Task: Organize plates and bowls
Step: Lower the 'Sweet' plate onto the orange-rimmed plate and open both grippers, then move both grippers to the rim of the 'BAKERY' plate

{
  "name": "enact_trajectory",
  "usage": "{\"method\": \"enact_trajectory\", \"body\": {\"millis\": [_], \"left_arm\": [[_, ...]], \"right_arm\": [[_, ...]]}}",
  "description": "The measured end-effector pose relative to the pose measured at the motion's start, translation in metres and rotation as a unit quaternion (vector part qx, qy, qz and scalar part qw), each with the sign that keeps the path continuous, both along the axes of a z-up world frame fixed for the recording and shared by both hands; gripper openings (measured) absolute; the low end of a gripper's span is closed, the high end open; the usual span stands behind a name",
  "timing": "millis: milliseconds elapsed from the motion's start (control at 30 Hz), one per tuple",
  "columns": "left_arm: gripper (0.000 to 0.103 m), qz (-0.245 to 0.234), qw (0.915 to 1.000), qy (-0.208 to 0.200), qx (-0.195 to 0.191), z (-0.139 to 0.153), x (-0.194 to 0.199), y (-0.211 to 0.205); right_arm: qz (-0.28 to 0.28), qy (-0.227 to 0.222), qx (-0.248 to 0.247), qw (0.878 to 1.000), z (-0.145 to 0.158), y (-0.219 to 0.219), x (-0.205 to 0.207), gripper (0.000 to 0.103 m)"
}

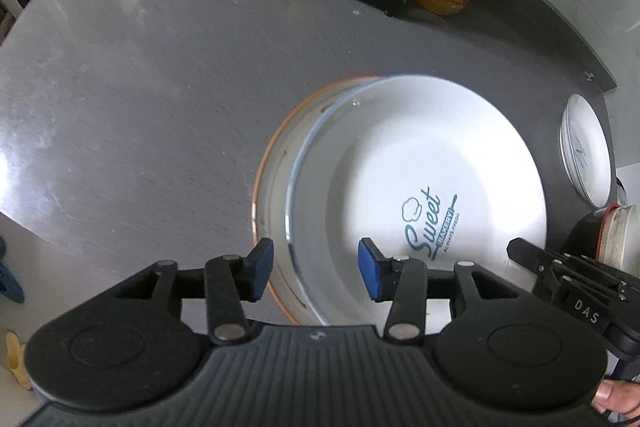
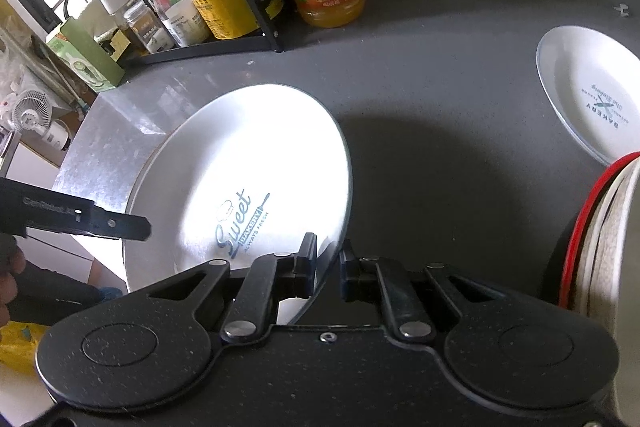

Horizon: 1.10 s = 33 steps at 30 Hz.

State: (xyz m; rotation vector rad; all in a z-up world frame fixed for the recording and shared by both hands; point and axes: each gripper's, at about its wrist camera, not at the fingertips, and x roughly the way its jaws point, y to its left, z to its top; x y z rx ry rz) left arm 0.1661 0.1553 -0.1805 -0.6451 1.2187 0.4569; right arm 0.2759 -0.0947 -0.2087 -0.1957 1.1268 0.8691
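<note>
Right gripper (image 2: pixel 328 269) is pinching the plate (image 2: pixel 256 163) rim, probably to stack it on the bowl (image 1: pixel 276 183), while the left gripper (image 1: pixel 316 269) hangs open nearby.

Both wrist views close, angled down; share Sweet plate (image 1: pixel 420 187), counter (image 2: pixel 440 107).

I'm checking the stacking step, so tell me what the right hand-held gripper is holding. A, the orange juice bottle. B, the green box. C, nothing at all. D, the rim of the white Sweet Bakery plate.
D: the right hand-held gripper has its fingers closed on the near rim of the white plate, which sits tilted over an orange-rimmed dish.
</note>
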Motion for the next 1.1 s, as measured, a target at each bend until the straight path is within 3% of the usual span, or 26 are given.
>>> {"method": "enact_trajectory", "body": {"millis": [367,700,833,967,1100], "left_arm": [[0.048,0.029,0.9990,0.019,0.029,-0.007,-0.008,0.016],[0.049,0.042,0.9986,0.018,0.026,-0.012,-0.009,0.028],[0.049,0.032,0.9992,0.003,0.023,-0.002,0.004,0.026],[0.049,0.021,0.9993,-0.014,0.027,0.011,0.022,0.022],[0.051,0.000,0.9990,-0.031,0.032,0.023,0.046,0.013]], "right_arm": [[0.007,0.024,-0.010,1.000,-0.011,0.012,0.003,0.013],[0.014,0.033,-0.032,0.999,-0.013,0.021,0.006,0.022],[0.003,0.038,-0.011,0.999,-0.003,0.015,0.014,0.022],[-0.007,0.026,0.007,1.000,0.013,0.005,0.023,0.035],[-0.027,0.013,0.031,0.999,0.028,-0.009,0.036,0.036]]}}
